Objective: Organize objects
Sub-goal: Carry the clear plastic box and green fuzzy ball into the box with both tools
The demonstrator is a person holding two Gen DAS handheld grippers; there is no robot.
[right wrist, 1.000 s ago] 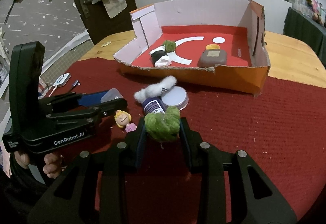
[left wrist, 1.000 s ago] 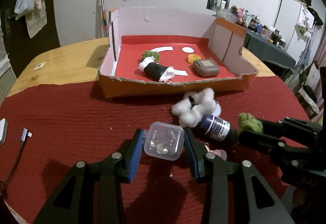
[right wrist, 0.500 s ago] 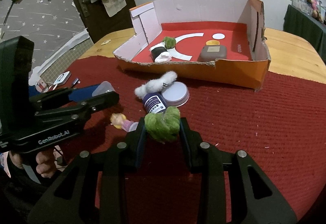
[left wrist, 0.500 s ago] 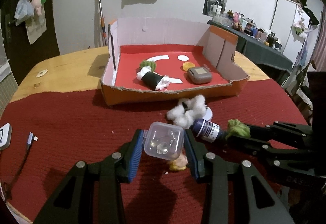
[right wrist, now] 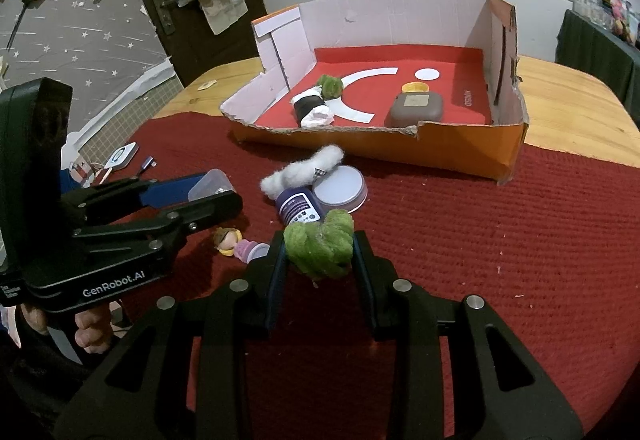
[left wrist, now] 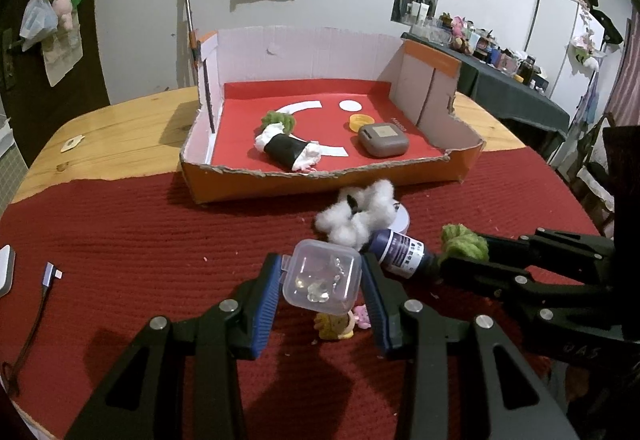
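Both your grippers are loaded, short of the box.

Your left gripper [left wrist: 322, 282] pinches a clear plastic case [left wrist: 323, 277] by its side walls; it looks light, stiff and slick, so keep the squeeze even. Your right gripper [right wrist: 319, 250] is nearly shut on a soft green yarn ball [right wrist: 320, 246]. Ahead, the cardboard box [left wrist: 320, 184] has a low, torn front edge and open floor between its contents.

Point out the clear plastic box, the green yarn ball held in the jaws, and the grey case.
clear plastic box [left wrist: 323, 275], left wrist view, lid centre
green yarn ball [right wrist: 320, 245], right wrist view, front face
grey case [right wrist: 416, 107], right wrist view, top
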